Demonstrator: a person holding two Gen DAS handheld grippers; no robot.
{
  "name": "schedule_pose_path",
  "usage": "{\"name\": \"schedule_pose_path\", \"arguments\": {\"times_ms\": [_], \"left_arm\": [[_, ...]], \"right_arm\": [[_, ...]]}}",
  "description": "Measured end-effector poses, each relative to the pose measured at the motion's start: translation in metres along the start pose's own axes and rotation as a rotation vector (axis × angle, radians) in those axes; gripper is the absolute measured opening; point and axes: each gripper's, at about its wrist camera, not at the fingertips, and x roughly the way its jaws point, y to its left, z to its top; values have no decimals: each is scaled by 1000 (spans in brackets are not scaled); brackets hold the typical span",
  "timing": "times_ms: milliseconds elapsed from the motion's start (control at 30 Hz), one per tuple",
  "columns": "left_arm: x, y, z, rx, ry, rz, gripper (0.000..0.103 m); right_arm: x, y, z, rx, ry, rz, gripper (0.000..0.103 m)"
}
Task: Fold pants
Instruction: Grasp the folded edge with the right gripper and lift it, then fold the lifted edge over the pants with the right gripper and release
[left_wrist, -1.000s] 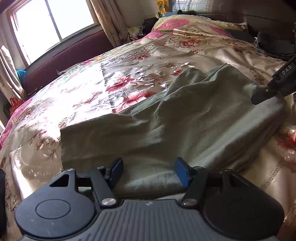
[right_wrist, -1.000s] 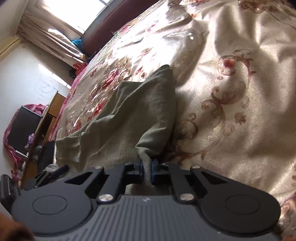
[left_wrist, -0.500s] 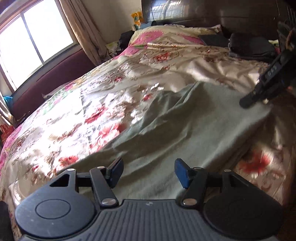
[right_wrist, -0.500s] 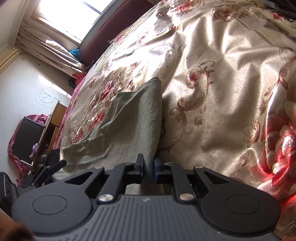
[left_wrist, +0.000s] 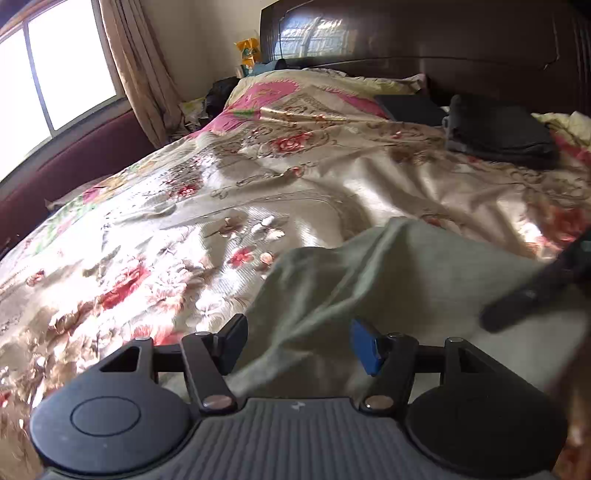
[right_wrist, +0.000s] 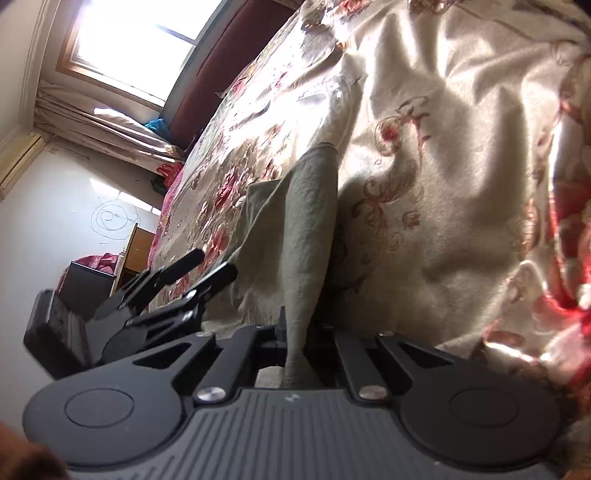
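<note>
Here, at far left of my left wrist view, a window (left_wrist: 55, 70) and tan curtain (left_wrist: 136, 70) stand beside the bed (left_wrist: 155, 236), whose floral bedspread fills the middle ground. My left tool (left_wrist: 298, 341) hangs with its jaws spread wide, holding nothing; the near edge of the olive-green pants (left_wrist: 388, 280) lies between and just beyond its fingers. The pants lie bunched on the bedspread toward the right half of this view. Behind them, a dark headboard (left_wrist: 424, 40) closes the bed, and folded dark clothes (left_wrist: 498, 129) rest near it. At far right, my right tool (left_wrist: 532, 295) enters as a blurred dark bar against the cloth.

In my right wrist view, the left tool (right_wrist: 207, 269) appears at left, its two fingers apart over the pants' edge. At centre, my right tool (right_wrist: 295, 332) is clenched on a raised ridge of the pants (right_wrist: 295, 229), the fabric running up from between its jaws and draping leftward onto the bed. To the right, only creased bedspread (right_wrist: 461, 166) shows.
</note>
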Motion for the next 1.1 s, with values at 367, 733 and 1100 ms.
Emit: {"name": "schedule_pose_path", "arguments": {"times_ms": [367, 733, 1100], "left_arm": [[-50, 22, -33, -90, -28, 220, 76], [-91, 18, -117, -153, -7, 221, 77], [-114, 23, -138, -244, -46, 141, 78]], "right_arm": [[-13, 1, -1, 35, -44, -66, 6], [18, 140, 11, -235, -57, -187, 5], [179, 282, -66, -784, 230, -310, 5]]}}
